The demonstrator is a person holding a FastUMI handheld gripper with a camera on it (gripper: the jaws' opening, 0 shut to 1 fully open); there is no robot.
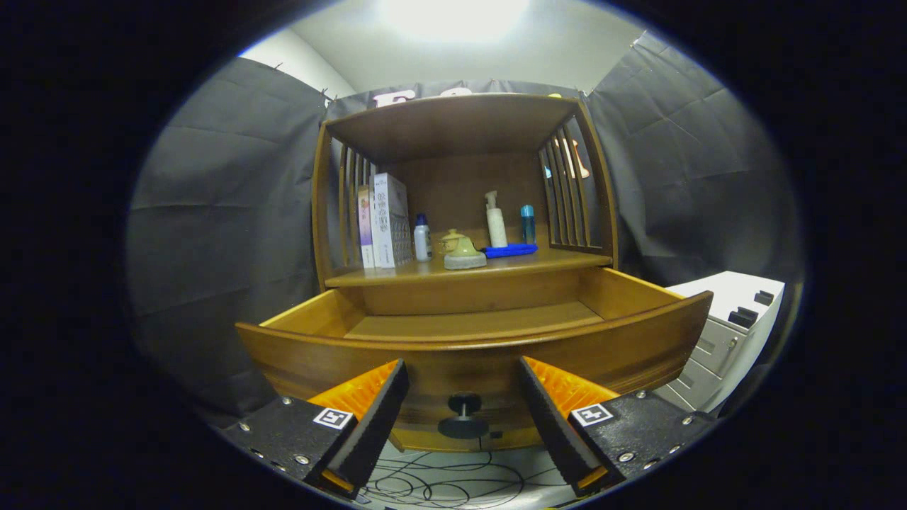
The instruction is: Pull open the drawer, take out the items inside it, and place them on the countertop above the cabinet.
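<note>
The wooden cabinet's drawer stands pulled out toward me, and the part of its floor that shows is bare wood. Its dark round knob sits on the drawer front, between my two fingers. My gripper is open, its orange-and-black fingers spread either side of the knob without touching it. On the countertop above the drawer stand a pale green teapot-like item, a blue flat item, a white pump bottle, a blue bottle, a small white bottle and two boxes.
A white drawer unit stands to the right of the cabinet. Black cables lie on the pale floor below the drawer. Slatted wooden sides and a top shelf enclose the countertop space.
</note>
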